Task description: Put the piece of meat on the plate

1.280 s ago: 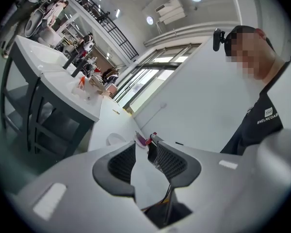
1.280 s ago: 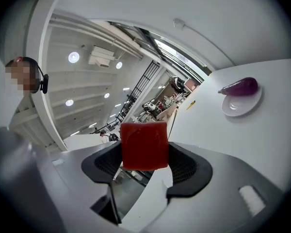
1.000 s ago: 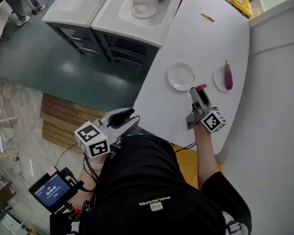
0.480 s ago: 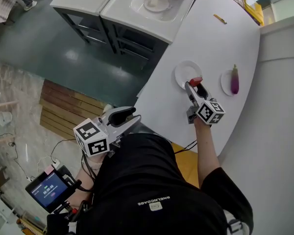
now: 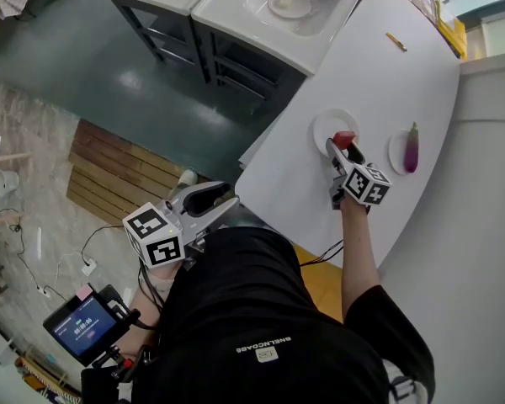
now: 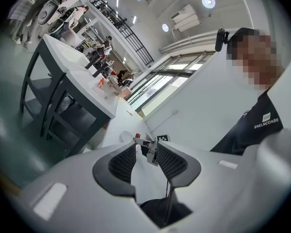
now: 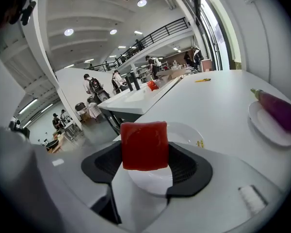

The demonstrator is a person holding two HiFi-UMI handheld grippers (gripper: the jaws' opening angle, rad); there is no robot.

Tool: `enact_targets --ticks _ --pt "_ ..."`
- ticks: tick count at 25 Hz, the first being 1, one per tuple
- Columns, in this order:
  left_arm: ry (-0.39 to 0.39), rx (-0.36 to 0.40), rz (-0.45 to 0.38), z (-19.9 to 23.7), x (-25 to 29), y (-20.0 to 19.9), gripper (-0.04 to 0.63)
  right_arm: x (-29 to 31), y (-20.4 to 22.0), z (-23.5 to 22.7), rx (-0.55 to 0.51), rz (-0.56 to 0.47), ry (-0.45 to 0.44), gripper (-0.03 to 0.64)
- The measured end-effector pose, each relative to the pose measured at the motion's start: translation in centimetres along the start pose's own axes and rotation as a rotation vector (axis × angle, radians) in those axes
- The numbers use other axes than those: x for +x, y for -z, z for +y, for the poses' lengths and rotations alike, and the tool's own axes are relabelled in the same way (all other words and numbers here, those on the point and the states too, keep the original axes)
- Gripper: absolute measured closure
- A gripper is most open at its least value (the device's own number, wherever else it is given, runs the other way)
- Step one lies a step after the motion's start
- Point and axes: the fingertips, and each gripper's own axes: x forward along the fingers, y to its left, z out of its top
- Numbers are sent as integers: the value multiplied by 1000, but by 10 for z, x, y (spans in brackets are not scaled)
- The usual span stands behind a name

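Observation:
A red block of meat (image 7: 144, 145) is clamped between the jaws of my right gripper (image 7: 145, 165); in the head view the piece of meat (image 5: 344, 140) hangs just over the near edge of an empty white plate (image 5: 328, 126). The same plate (image 7: 184, 132) lies right behind the meat in the right gripper view. My right gripper (image 5: 343, 148) points down at the white table (image 5: 295, 175). My left gripper (image 5: 221, 206) is held low by my body, off the table, jaws apart with nothing between them (image 6: 146, 163).
A second small plate (image 5: 397, 151) carries a purple eggplant (image 5: 412, 148) to the right of the empty one. A yellow stick (image 5: 396, 41) lies far up the table. A white sink counter (image 5: 261, 19) adjoins the table's far left side.
My right gripper, with the meat, has moved forward and down from the table's near part to the edge of the empty plate. The left gripper has barely shifted.

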Motion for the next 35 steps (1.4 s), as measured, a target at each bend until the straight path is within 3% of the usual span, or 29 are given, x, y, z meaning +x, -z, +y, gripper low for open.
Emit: enact_targets --ticks 13,35 --pt "-37 -31 -28 11 -10 -2 453 32 12 8 -65 136 -11 321" --pt "-43 -56 -70 16 -18 -1 453 45 14 6 -137 247 57 322"
